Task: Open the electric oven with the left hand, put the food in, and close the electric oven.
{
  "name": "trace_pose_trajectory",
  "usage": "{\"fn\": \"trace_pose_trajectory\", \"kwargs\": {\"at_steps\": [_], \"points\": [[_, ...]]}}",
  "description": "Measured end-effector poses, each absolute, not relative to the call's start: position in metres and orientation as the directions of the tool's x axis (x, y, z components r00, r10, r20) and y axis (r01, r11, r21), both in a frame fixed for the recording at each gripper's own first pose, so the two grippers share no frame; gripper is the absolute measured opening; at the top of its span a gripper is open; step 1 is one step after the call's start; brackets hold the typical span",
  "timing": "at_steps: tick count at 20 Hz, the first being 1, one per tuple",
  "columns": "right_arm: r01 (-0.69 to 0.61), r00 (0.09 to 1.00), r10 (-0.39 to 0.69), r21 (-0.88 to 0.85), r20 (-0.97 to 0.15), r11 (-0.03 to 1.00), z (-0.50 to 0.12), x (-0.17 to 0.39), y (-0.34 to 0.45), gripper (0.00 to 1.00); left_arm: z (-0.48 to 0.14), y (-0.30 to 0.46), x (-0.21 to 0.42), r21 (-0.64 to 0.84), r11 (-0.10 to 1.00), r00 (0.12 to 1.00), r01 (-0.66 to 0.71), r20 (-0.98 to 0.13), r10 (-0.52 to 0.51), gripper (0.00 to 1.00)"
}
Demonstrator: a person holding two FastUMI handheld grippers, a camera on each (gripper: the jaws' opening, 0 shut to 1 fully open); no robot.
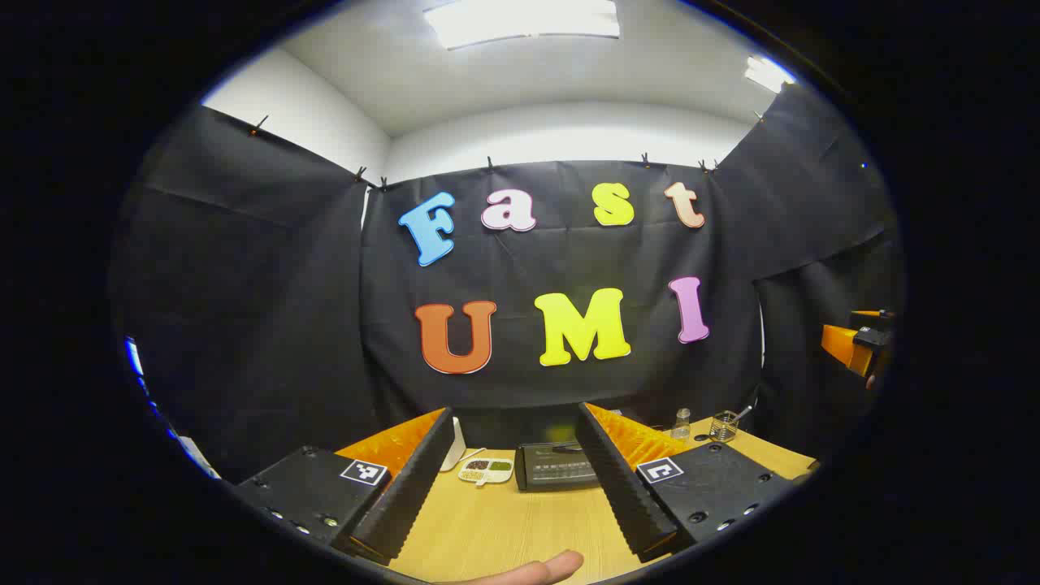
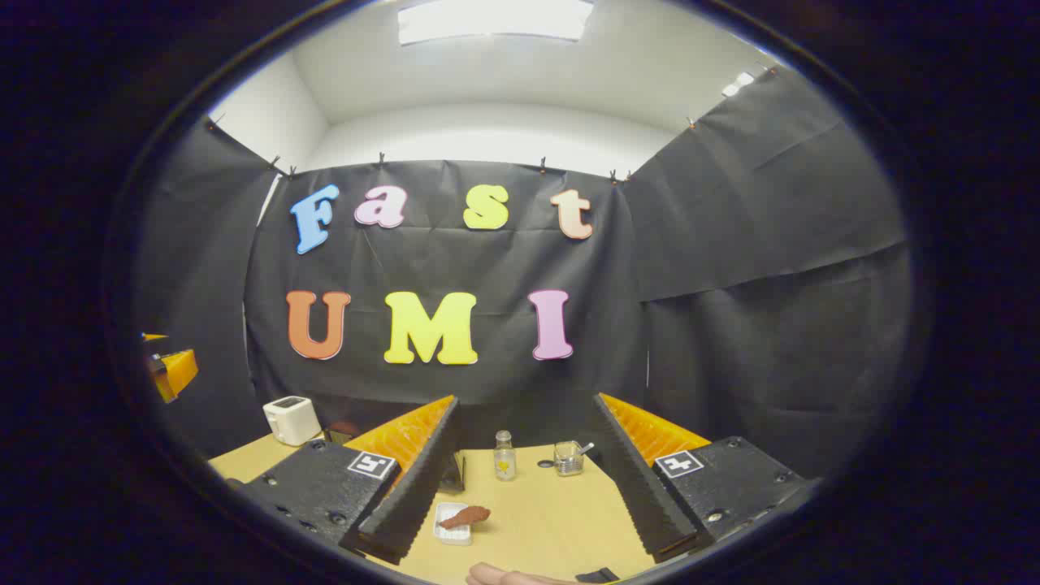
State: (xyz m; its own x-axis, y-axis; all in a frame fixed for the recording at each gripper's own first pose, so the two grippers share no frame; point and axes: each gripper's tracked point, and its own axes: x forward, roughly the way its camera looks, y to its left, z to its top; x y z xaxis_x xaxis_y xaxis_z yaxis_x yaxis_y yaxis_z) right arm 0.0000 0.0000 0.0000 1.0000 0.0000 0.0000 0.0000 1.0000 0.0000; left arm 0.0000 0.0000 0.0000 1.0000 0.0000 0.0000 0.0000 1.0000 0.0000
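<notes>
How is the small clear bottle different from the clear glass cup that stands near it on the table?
In the right gripper view, the small clear bottle is taller and narrower than the clear glass cup, which is short and wide. The bottle is closed by a cap, while the cup is open at the top, with a spoon-like handle sticking out. The bottle has a yellow mark on its front; the cup has none. Both are transparent and stand upright on the light wooden table.

No readable text, labels, brands or numbers on anything.
</notes>
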Motion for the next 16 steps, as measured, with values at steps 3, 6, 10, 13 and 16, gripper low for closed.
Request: {"fn": "trace_pose_trajectory", "kwargs": {"at_steps": [3, 6, 10, 13, 16], "points": [[-0.009, 1.000, 0.009, -0.006, 0.014, 1.000, 0.000, -0.001, 0.000, 1.00, -0.003, -0.008, 0.000, -0.016, 1.000, 1.000, 0.017, -0.001, -0.017, 0.95], [-0.027, 0.999, 0.027, -0.005, 0.018, 1.000, -0.005, 0.000, 0.000, 0.96, -0.009, -0.013, 0.006, -0.027, 0.999, 1.000, 0.027, -0.010, -0.027, 0.96], [-0.037, 0.999, 0.037, 0.002, 0.037, 0.999, -0.005, 0.009, -0.004, 1.00, -0.009, -0.021, 0.014, -0.033, 0.999, 0.999, 0.041, -0.002, -0.041, 0.95], [-0.043, 0.998, 0.042, 0.002, 0.054, 0.999, -0.008, 0.020, -0.005, 0.96, -0.009, -0.029, 0.027, -0.024, 0.998, 0.998, 0.052, 0.019, -0.052, 0.95], [-0.057, 0.997, 0.056, 0.007, 0.060, 0.998, -0.014, 0.032, -0.005, 0.96, -0.013, -0.036, 0.049, -0.025, 0.998, 0.998, 0.055, 0.022, -0.054, 0.95]]}}
